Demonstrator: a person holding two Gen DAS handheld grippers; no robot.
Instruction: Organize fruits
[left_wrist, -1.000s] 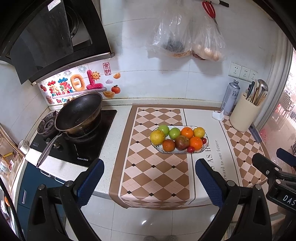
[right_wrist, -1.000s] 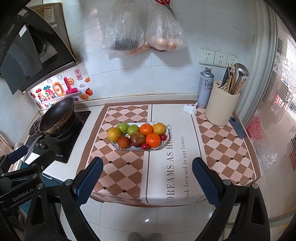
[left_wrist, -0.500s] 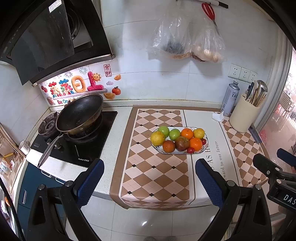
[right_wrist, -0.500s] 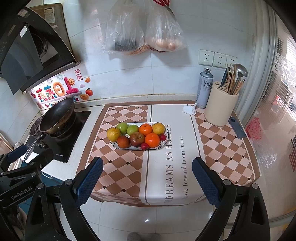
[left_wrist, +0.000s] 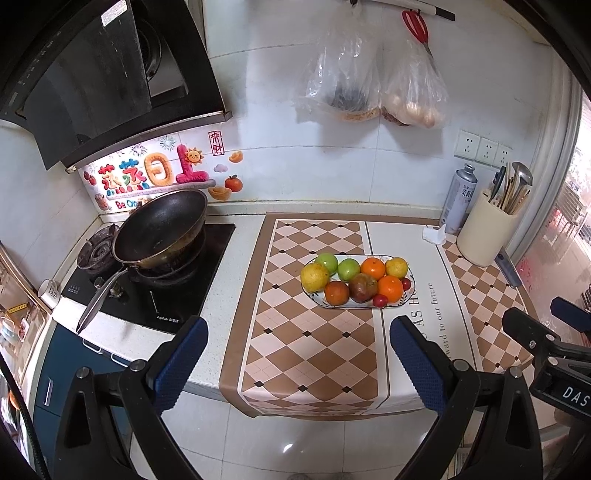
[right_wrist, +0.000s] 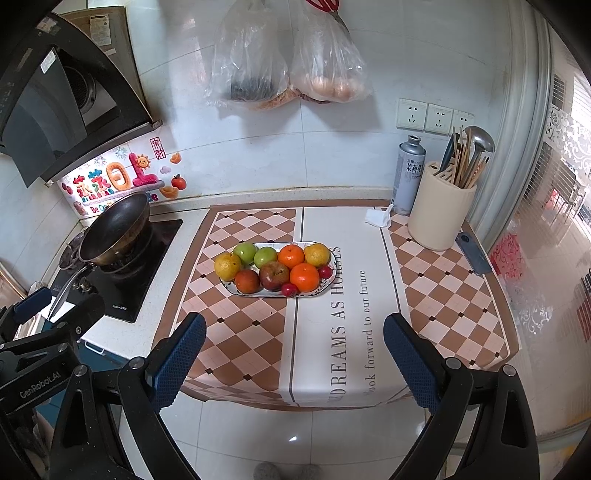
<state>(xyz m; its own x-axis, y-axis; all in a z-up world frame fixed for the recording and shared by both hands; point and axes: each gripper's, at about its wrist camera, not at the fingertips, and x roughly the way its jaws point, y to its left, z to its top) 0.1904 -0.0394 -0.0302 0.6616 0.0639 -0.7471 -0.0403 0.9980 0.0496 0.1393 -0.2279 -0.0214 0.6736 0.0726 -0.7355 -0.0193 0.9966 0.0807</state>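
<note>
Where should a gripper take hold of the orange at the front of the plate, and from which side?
Grip the front orange across its round middle, coming down from above and the counter's front edge. The reddish apple on one side and a small red fruit on the other crowd it, so fingers fit best front to back. Both grippers are open and off the plate.

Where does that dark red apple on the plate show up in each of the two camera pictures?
Left wrist view: the dark red apple sits right of centre, front row of the plate, between two orange fruits.
Right wrist view: the apple is just left of centre, same spot.
Shared landmark: the cream utensil holder at the right.
</note>
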